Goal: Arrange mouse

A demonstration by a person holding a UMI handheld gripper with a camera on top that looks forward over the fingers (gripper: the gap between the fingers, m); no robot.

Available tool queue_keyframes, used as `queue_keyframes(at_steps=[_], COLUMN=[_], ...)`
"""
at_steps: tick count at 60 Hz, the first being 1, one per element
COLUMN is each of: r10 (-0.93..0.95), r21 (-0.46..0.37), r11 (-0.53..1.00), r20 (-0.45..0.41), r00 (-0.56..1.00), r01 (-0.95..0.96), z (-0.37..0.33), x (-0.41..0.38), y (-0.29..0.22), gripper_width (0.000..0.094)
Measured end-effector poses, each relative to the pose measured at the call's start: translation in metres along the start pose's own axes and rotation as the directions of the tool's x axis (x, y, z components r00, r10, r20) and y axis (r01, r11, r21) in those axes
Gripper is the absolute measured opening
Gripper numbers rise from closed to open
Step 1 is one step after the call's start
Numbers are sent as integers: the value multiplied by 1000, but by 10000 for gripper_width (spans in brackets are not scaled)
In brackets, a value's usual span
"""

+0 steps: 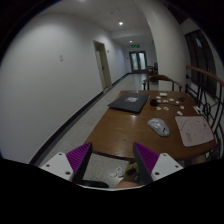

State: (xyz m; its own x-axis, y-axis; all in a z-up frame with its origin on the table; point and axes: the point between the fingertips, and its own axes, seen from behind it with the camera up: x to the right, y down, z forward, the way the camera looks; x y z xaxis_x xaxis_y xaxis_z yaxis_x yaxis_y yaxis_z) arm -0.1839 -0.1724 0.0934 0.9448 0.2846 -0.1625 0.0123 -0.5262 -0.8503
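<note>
Gripper view: hand-held gripper (pixel 112 160) open, mouse (pixel 158 126) beyond.

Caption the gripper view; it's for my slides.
Open gripper hovers over a wooden table, the mouse ahead beyond its fingers.

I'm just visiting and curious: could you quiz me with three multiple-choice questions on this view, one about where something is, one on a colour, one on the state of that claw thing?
1. Where does the mouse lie?
A. on the wooden table, beyond the fingers
B. between the fingers
C. on the corridor floor

2. What colour are the gripper's inner pads?
A. green
B. purple
C. yellow

3. How do the fingers stand?
A. shut on the mouse
B. shut on the laptop
C. open, holding nothing

Answers:
1 A: the mouse rests on the tabletop ahead, nearer than the dark closed laptop.
2 B: both pads show purple.
3 C: a wide gap separates the fingers, nothing pressed between.
</note>
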Motion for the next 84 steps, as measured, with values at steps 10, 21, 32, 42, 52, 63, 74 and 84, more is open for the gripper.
queue_keyframes(at_steps=[10, 21, 32, 42, 52, 63, 74, 84], r10=[11, -39, -56, -56, -71, -88, -120, -50], r21=[-15, -9, -39, -130, -139, -129, -41, 197], r11=[1000, 999, 998, 991, 989, 990, 993, 975], r20=[14, -119, -236, -213, -205, -199, -162, -256], r00=[1000, 992, 970, 975, 976, 976, 980, 965], r01=[-11, 38, 48, 28, 43, 63, 115, 102], z=[6, 30, 89, 139, 178, 203, 165, 53], x=[5, 89, 186, 219, 236, 247, 239, 288], y=[4, 5, -4, 0, -18, -35, -76, -167], gripper_width=[833, 830, 829, 807, 702, 444, 337, 337])
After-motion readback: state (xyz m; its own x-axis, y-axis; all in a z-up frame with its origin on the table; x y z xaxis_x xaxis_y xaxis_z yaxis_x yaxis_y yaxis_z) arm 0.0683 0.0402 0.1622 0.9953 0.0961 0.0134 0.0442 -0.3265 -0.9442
